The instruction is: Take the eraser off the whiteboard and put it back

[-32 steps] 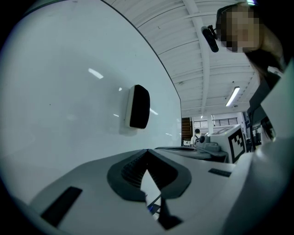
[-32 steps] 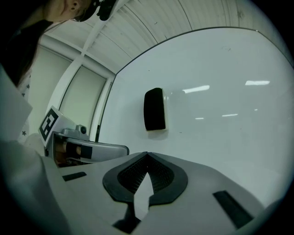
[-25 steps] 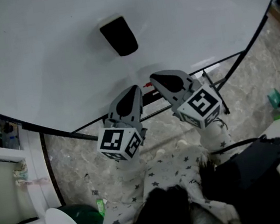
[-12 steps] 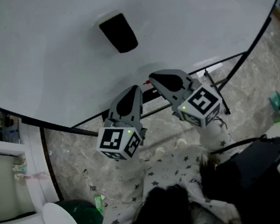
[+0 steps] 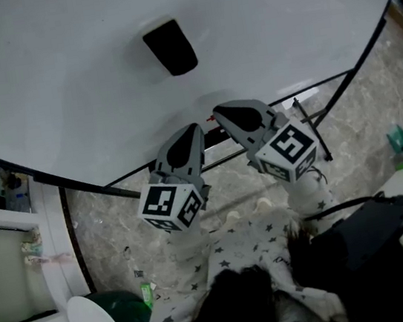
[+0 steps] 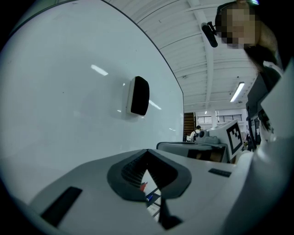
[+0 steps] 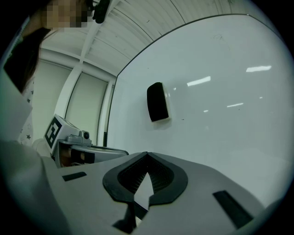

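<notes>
Down by the bottom edge of the whiteboard (image 5: pixel 62 80), both hand-held grippers sit side by side, pointing level at the board. The left gripper (image 5: pixel 195 126) is clenched, tips pressed together with nothing between them. You can see it best in its own view (image 6: pixel 148 153), where only the little diamond-shaped hollow behind the tips stays open. Same deal with the right gripper (image 5: pixel 218 110): jaws closed tip to tip and empty (image 7: pixel 147 155). Neither one is holding anything.

The eraser (image 5: pixel 170 47) is stuck flat on the whiteboard, above the two grippers and well apart from both. It shows as a dark block with a pale edge in the left gripper view (image 6: pixel 139 96) and in the right gripper view (image 7: pixel 157 102).

From the head view I honestly can't tell whether the gripper tips touch the board or just sit close to it. Something red and blue peeks through the hollow in the left jaws, but it's too small to make out.

Further out, each gripper carries its marker cube, the left cube (image 5: pixel 169 205) and the right cube (image 5: pixel 288 152). A star-print garment (image 5: pixel 237 249) and a black bag (image 5: pixel 355 235) fill the bottom of the head view. A green bin (image 5: pixel 124 318) is half hidden behind a white edge.
</notes>
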